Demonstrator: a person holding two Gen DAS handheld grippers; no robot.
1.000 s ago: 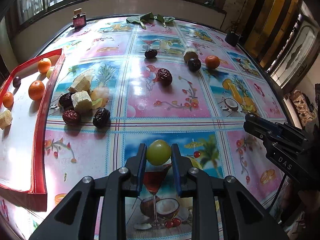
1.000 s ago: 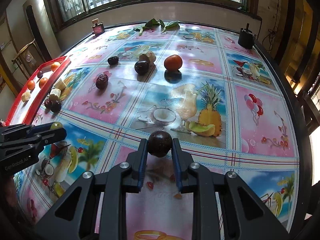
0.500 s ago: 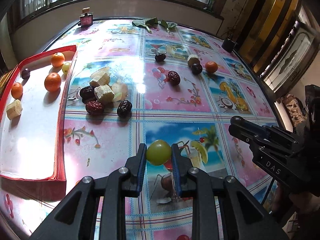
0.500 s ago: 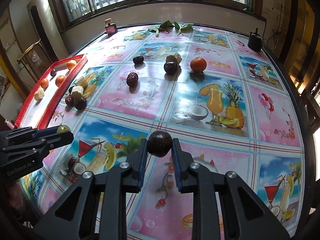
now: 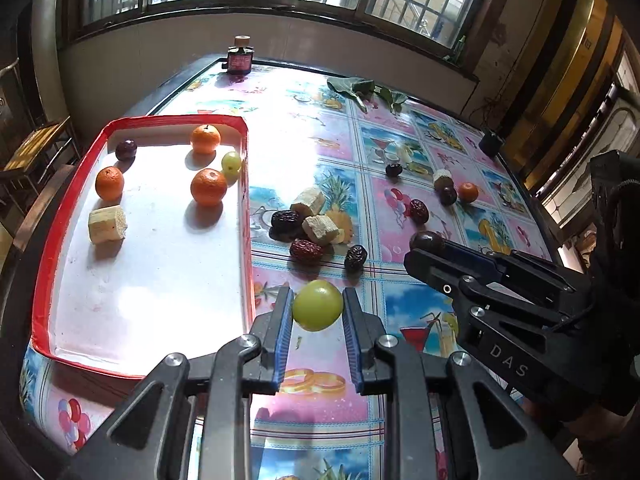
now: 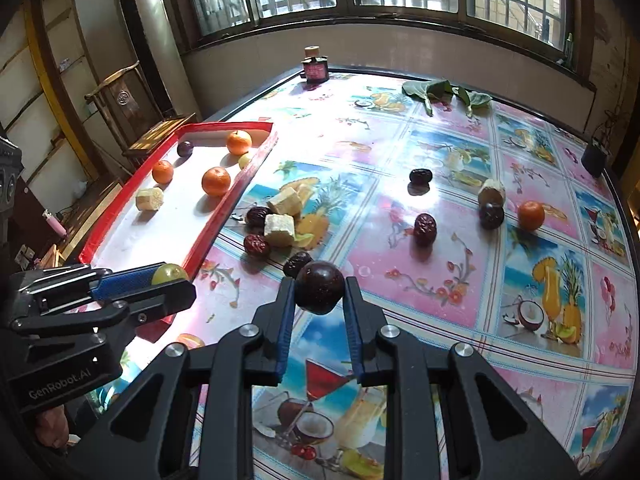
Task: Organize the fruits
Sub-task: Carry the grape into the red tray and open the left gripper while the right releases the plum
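Observation:
My left gripper [image 5: 317,306] is shut on a green grape [image 5: 317,305], held above the table just right of the red-rimmed tray [image 5: 247,216]. My right gripper [image 6: 319,289] is shut on a dark plum [image 6: 319,287] and hangs right beside the left one; it shows in the left wrist view as the right gripper [image 5: 428,246]. The tray [image 6: 228,204] holds three oranges [image 5: 209,186], a green grape [image 5: 231,161], a dark plum [image 5: 126,149] and a banana piece [image 5: 107,224]. Dates [image 5: 306,250] and banana chunks [image 5: 321,229] lie clustered on the table by the tray.
Farther right on the patterned tablecloth lie a date [image 6: 425,229], a dark fruit [image 6: 420,176], a plum [image 6: 491,215], a banana piece [image 6: 491,191] and an orange [image 6: 531,215]. A small bottle [image 6: 315,65] and green leaves [image 6: 444,91] sit at the far edge. A wooden chair [image 6: 132,120] stands beyond the tray.
Both grippers have carried their fruits leftward toward the tray and slightly up. The tray now fills much more of the left wrist view, and the two grippers are closer together.

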